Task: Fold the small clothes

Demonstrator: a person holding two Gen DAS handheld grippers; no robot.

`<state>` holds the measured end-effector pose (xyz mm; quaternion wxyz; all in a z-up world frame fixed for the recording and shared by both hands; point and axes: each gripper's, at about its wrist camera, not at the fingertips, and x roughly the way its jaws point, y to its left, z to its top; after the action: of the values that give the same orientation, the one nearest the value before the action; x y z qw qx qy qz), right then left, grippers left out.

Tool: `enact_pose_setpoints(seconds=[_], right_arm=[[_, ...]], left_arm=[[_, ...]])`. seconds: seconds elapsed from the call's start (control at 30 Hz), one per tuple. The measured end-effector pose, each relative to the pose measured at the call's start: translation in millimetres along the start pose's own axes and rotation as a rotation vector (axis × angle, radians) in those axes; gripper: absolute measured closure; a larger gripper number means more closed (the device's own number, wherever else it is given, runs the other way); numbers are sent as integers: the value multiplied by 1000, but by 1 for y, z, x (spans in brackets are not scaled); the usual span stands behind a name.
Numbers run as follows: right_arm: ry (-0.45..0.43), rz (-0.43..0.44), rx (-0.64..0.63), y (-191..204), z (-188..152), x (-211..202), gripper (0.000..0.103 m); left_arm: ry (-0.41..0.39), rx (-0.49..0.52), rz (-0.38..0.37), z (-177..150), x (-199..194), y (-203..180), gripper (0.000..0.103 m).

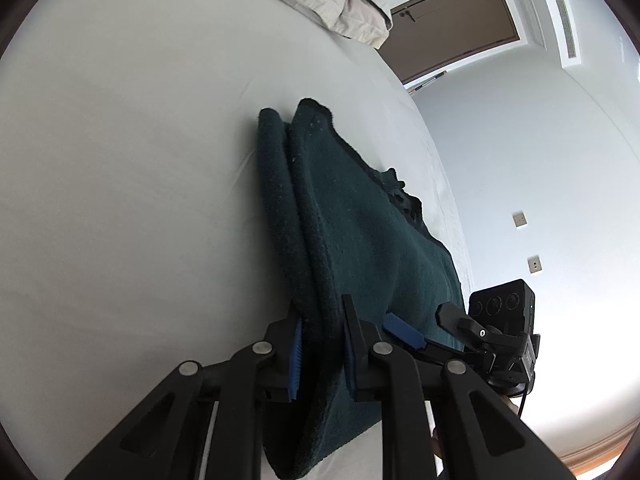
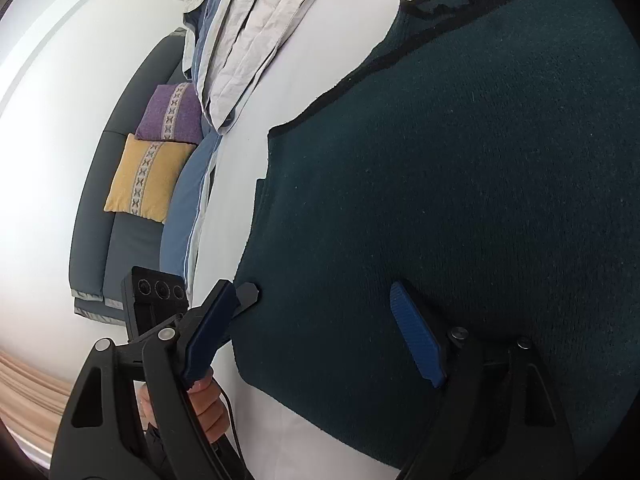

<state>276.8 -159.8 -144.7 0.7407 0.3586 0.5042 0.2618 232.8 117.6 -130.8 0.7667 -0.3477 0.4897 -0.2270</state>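
Note:
A dark green knitted garment (image 1: 360,232) lies on the white bed sheet (image 1: 120,160), with one side folded up into a ridge. My left gripper (image 1: 320,308) is shut on the near end of that ridge, its blue pads pressing the fabric from both sides. My right gripper (image 1: 420,316) hovers just to its right over the same hem. In the right wrist view the garment (image 2: 460,180) fills the frame. There the right gripper (image 2: 312,286) stands wide open, its pads astride the fabric without pinching it. The left gripper's fingertip (image 2: 246,294) touches the garment's left edge.
Crumpled beige and blue clothes (image 2: 248,40) lie at the far end of the bed. A grey sofa (image 2: 100,200) with a purple and a yellow cushion (image 2: 148,184) stands beyond the bed's left side. A hand (image 2: 204,408) holds the left gripper. A brown door (image 1: 452,24) is in the far wall.

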Motion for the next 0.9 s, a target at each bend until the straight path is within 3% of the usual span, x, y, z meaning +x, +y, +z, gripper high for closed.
enact_pose_setpoints(seconds=[0.07, 0.13, 0.2, 0.3, 0.47, 0.57, 0.67, 0.73, 0.8, 0.9], right_arm=[[6, 3, -11, 1, 2, 1, 24], [5, 69, 55, -4, 8, -8, 24], [-34, 159, 104, -12, 17, -27, 24], [-107, 209, 139, -30, 34, -62, 22], [-114, 330, 279, -84, 58, -91, 21], [-94, 387, 333, -109, 67, -95, 23], [-85, 396, 333, -116, 72, -98, 23], [-74, 387, 307, -115, 77, -96, 23], [-68, 359, 285, -109, 80, -90, 23], [-61, 311, 269, -104, 83, -86, 23]], left_arm=[[-4, 24, 6, 2, 0, -16, 86], [-9, 59, 8, 3, -3, -35, 86], [-9, 100, 7, 3, -3, -57, 86], [2, 166, -8, -1, 11, -101, 86], [57, 255, -66, -28, 77, -171, 86], [117, 246, -61, -50, 128, -174, 84], [118, 241, -85, -67, 143, -170, 74], [96, 235, -148, -72, 129, -171, 49], [64, 236, -192, -73, 111, -172, 35], [46, 259, -229, -80, 90, -174, 32]])
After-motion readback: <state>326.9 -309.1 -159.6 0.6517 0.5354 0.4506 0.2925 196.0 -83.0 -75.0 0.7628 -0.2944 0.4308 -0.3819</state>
